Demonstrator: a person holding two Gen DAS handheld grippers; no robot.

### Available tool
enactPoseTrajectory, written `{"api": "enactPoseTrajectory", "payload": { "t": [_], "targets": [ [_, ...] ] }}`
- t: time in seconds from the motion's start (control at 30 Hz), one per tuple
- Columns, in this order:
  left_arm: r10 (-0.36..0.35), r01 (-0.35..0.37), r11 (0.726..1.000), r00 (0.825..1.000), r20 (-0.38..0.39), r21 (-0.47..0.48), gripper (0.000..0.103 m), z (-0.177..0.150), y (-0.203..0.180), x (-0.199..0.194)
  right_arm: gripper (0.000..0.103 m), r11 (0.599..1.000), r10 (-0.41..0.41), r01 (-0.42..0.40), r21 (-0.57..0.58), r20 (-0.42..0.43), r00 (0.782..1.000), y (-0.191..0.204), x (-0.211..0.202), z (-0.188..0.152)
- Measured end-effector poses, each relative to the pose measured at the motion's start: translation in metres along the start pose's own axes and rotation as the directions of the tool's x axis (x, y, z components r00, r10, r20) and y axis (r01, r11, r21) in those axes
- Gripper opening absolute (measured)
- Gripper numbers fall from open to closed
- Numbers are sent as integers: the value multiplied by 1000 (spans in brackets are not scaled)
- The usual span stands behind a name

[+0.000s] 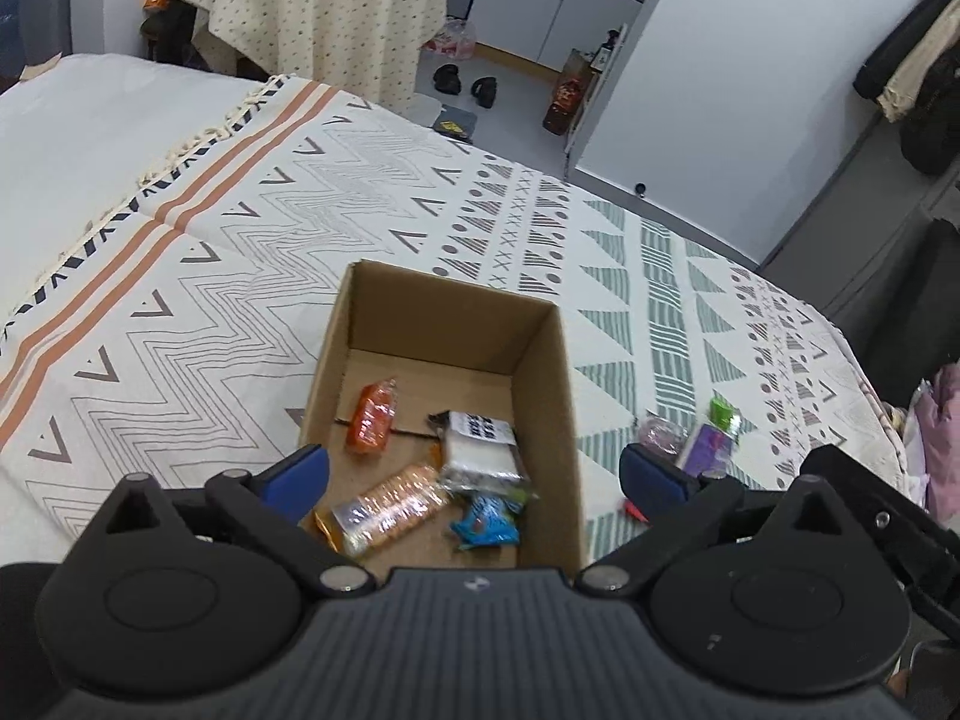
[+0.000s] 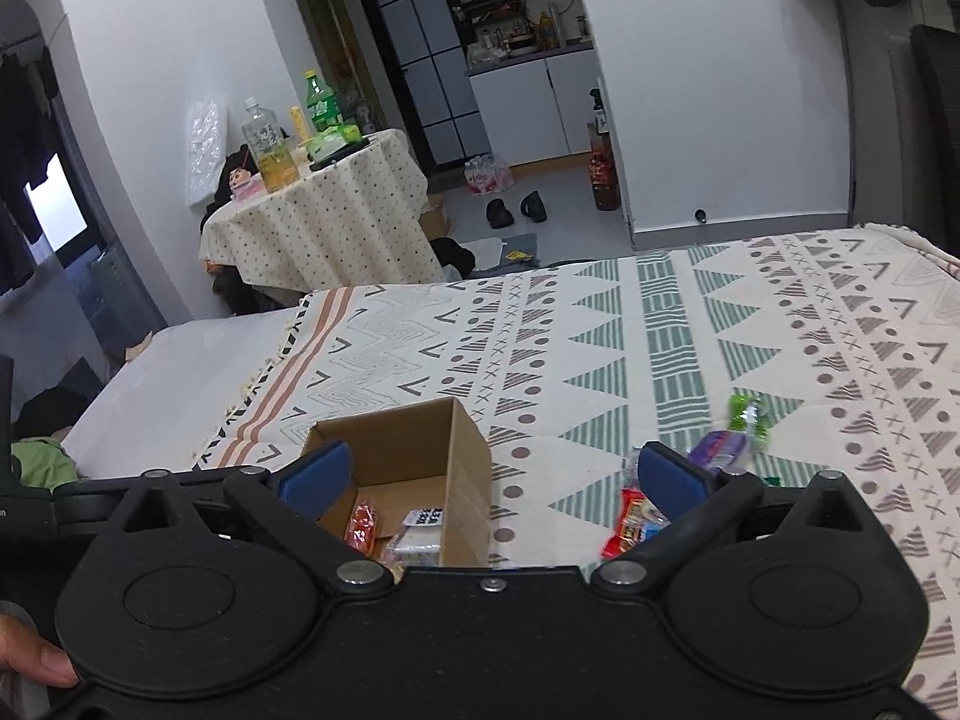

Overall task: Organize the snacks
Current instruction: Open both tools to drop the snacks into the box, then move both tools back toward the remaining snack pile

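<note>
Both empty and spread wide, left gripper (image 1: 474,468) over box (image 1: 543,414), right gripper (image 2: 489,477) nearer loose snacks (image 2: 636,519) lying right of box.

Two handheld grippers are held side by side, both angled forward and down. The left gripper (image 1: 474,471) has its blue-padded jaws spread wide with nothing between them. The right gripper (image 2: 492,477) is spread just as wide and empty. A thumb (image 2: 36,663) grips the right gripper's lower left edge.
</note>
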State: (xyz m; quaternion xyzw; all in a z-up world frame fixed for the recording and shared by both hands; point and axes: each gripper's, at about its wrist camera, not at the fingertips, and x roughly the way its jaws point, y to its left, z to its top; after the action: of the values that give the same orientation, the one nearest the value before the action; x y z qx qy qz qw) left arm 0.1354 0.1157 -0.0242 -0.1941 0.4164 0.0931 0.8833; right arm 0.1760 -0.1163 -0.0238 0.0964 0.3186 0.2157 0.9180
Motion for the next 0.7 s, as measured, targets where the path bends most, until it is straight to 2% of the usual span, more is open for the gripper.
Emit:
{"api": "enactPoseTrajectory", "payload": {
  "t": [0.23,0.7],
  "targets": [
    [-15,14,999,1000,16,46,103,-14,-23,-20,103,1000,6,-7,20,21,1000,-16,-25,-4],
    [-54,51,994,998,22,100,103,-43,-64,-43,103,997,-37,34,65,35,999,-55,-63,-17]
  ]
}}
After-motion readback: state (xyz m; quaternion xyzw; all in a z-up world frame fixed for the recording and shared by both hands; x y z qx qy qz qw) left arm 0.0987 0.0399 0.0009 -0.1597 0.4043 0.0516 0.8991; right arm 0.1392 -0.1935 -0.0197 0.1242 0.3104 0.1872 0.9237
